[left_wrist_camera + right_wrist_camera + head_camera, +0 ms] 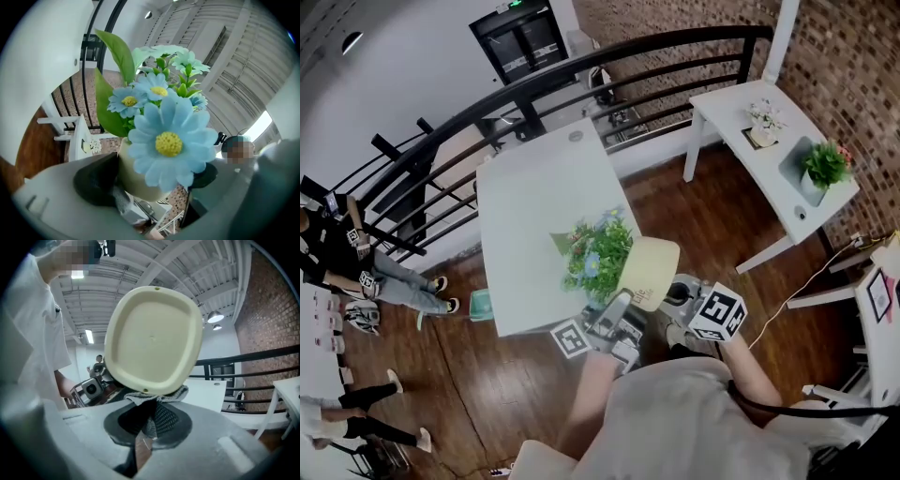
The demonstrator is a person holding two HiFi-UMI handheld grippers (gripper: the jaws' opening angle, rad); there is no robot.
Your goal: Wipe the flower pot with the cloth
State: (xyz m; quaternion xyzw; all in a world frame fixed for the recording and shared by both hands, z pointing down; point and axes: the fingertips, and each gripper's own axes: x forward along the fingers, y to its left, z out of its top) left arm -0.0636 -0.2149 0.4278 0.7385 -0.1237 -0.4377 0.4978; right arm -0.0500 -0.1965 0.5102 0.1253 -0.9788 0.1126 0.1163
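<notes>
Left gripper [150, 183]: jaws partly closed and clamped on the cream body of the flower pot [136, 178], with the dark pads [96, 180] bearing on 2 opposite sides. The pot sits directly between the jaws, held clear of the white table [525, 216] and tipped over. Its blue flowers [168, 143] and green leaves project ahead of and above the jaw tips.

Right gripper [149, 420]: jaws narrow, pinched on a fold of the grey cloth [157, 397]. The cloth bunches just ahead of the jaw tips and meets the lower edge of the pot's flat underside. That underside faces this gripper squarely, directly above and ahead of it.

In the head view the 2 grippers stand close together. The right one is at the pot's base end, and the left one grips the pot's side from below.
</notes>
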